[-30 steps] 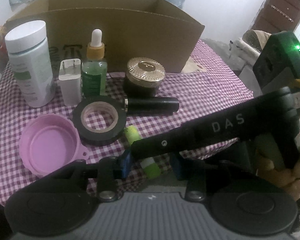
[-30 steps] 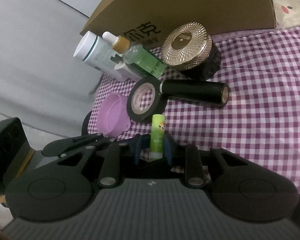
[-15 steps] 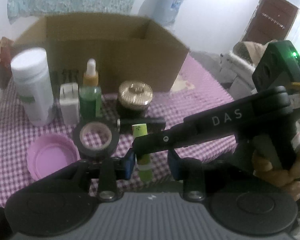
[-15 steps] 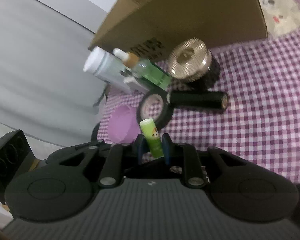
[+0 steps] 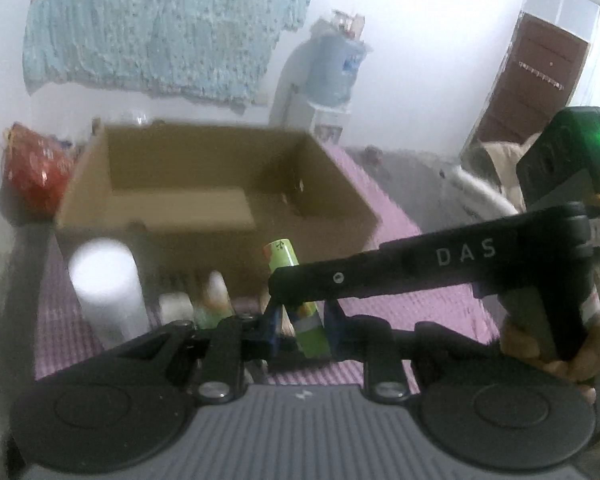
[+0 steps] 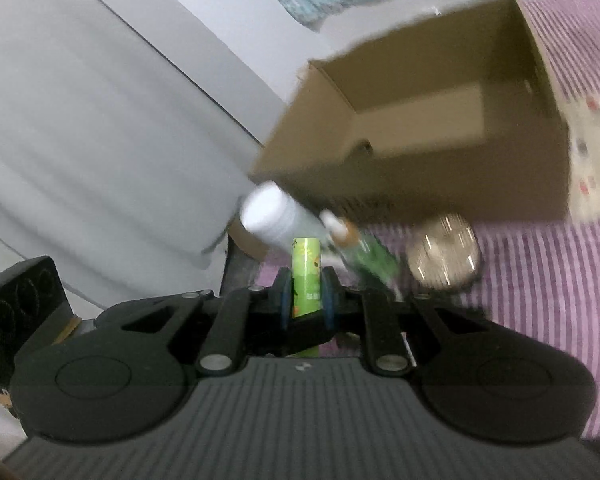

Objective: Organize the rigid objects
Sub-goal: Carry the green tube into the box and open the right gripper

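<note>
My right gripper [image 6: 306,298] is shut on a green lip-balm tube [image 6: 306,276] and holds it upright in the air, in front of an open cardboard box [image 6: 440,128]. In the left wrist view the tube [image 5: 296,288] shows between my left gripper's [image 5: 302,318] fingers, with the right gripper's arm [image 5: 420,268] crossing over it. My left gripper's jaws stand apart around the tube; I cannot tell whether they touch it. The box [image 5: 220,200] lies beyond, with nothing visible inside.
On the purple checked cloth [image 6: 548,280] before the box stand a white-capped bottle [image 6: 268,216], a green dropper bottle [image 6: 360,252] and a gold-lidded jar [image 6: 444,256]. A red bag [image 5: 32,172] lies left of the box. A water dispenser [image 5: 332,68] stands behind.
My right gripper has lifted the green tube off the cloth and raised it toward the box. Both views have risen, so the box's inside now shows.
</note>
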